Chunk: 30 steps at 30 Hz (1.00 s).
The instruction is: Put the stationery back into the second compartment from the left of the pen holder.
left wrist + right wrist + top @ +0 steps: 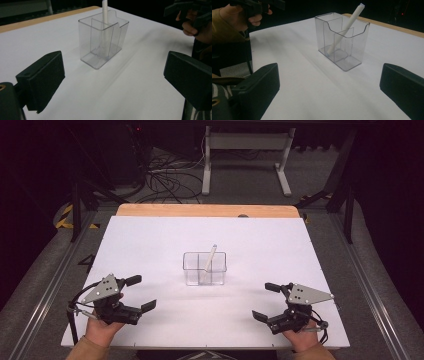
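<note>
A clear plastic organiser box (204, 268) with inner dividers stands at the middle of the white table top (150, 245). A white pen (209, 260) leans inside it, its tip poking above the rim. My left gripper (141, 293) rests open at the near left, well short of the box (102, 42), with the pen (105, 15) upright inside. My right gripper (263, 301) sits open at the near right, also apart from the box (342, 40), where the pen (345, 28) slants across a compartment. Nothing lies between either pair of jaws.
A wooden strip (207, 210) runs along the table's far edge. Beyond it stand a white metal frame (247, 155) and loose cables (165, 180) on the floor. Metal rails (365, 285) flank the table. The other hand (192, 25) shows at the left gripper view's upper right.
</note>
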Each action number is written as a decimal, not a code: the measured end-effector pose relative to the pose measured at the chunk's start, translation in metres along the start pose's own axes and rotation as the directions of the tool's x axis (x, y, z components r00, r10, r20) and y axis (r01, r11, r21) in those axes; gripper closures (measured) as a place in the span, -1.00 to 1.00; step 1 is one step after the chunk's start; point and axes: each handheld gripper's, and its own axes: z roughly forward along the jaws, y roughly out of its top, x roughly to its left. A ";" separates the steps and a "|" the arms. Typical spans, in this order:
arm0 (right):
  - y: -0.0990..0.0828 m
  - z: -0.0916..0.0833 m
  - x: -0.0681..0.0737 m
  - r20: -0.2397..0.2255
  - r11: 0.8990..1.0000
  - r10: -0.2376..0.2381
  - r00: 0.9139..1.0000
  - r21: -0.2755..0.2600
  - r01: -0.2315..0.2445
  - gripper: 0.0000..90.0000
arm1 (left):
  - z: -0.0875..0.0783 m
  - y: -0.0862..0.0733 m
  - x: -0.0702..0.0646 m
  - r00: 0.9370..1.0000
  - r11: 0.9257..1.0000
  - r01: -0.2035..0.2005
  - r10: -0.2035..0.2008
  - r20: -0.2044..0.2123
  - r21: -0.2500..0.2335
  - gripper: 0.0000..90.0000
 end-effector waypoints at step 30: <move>-0.013 0.008 -0.006 -0.005 0.999 0.018 1.000 0.036 -0.018 -0.94 | 0.009 -0.036 0.008 0.998 0.998 0.058 -0.058 0.000 -0.002 -0.89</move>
